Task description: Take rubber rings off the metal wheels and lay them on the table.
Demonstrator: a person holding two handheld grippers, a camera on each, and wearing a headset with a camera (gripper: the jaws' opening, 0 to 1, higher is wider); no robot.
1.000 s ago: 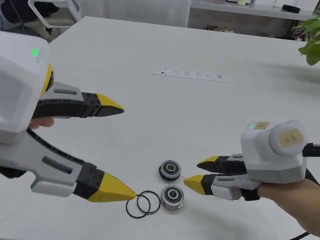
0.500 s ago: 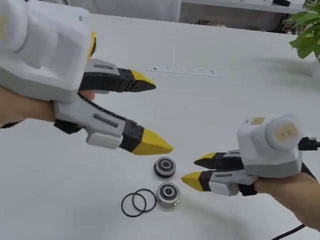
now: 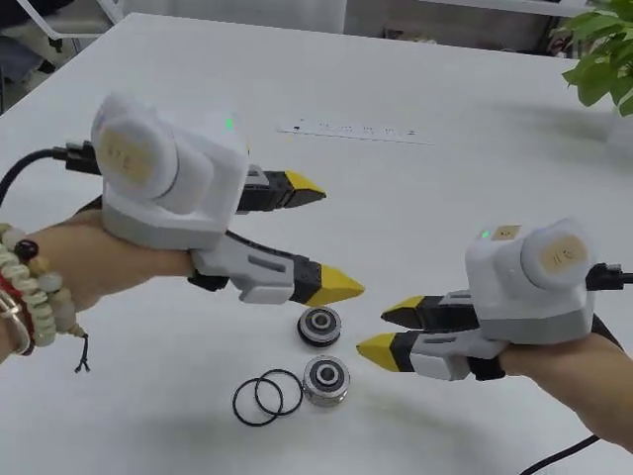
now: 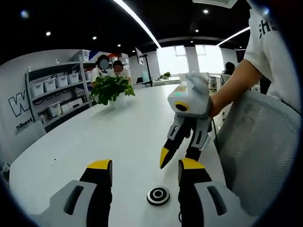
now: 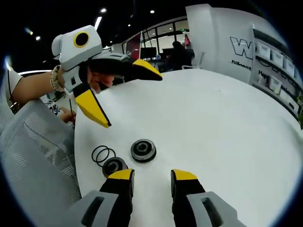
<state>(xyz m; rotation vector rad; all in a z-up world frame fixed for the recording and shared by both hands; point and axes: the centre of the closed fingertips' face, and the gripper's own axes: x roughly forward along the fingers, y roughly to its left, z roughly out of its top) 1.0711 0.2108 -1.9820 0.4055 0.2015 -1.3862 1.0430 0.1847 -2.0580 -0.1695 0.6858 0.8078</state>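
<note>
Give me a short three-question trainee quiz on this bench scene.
1. True or false: the left gripper is shut on a rubber ring.
2. How many rubber rings lie loose on the table? A) one B) two C) four
3. Fill in: of the nearer wheel and the farther wheel, the rings lie beside the ___ one.
Key: 1 false, its jaws stand wide apart and empty; 2 B; 3 nearer.
</note>
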